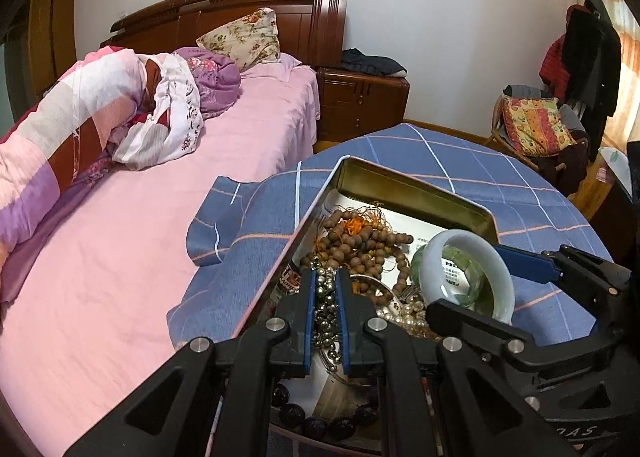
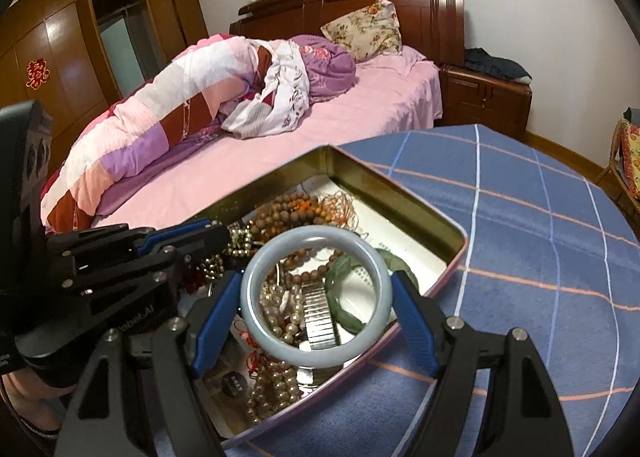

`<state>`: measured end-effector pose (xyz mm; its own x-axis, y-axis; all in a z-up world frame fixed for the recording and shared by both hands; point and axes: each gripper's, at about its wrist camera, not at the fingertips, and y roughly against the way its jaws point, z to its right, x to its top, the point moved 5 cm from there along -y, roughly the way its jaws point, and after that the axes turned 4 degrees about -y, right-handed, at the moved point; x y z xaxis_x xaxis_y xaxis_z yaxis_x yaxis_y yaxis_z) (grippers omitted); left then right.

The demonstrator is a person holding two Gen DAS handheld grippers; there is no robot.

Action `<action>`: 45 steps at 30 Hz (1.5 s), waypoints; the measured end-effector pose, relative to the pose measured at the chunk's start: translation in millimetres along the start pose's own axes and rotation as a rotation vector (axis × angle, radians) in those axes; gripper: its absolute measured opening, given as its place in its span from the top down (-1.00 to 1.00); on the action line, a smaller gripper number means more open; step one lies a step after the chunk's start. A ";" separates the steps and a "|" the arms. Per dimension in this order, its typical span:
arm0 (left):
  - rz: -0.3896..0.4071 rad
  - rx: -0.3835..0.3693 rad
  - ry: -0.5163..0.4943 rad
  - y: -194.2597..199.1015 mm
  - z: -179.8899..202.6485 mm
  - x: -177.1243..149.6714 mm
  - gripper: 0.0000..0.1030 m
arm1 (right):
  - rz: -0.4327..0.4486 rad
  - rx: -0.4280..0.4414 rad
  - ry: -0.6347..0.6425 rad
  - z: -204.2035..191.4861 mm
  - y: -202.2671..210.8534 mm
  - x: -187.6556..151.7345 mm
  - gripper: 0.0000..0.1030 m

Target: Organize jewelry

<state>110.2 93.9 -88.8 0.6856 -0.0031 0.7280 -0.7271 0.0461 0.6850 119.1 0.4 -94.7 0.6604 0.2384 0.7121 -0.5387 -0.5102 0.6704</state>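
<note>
Right wrist: smooth round jade bangle (image 2: 316,297)

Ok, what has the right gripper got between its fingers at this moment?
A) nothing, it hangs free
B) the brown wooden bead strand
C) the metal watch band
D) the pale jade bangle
D: in the right wrist view the right gripper has its blue fingers on either side of the pale jade bangle, held above the tin; the wooden beads and the watch band lie in the tin below.
</note>
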 end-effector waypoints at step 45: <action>0.221 0.102 0.034 105.0 5.8 9.6 -0.45 | 0.185 -0.034 -0.078 17.3 96.3 1.9 -0.84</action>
<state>40.3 93.0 -9.7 0.5093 0.0292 0.8601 -0.8581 -0.0593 0.5101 77.5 -62.5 -32.4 0.5866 0.0776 0.8062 -0.6711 -0.5107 0.5374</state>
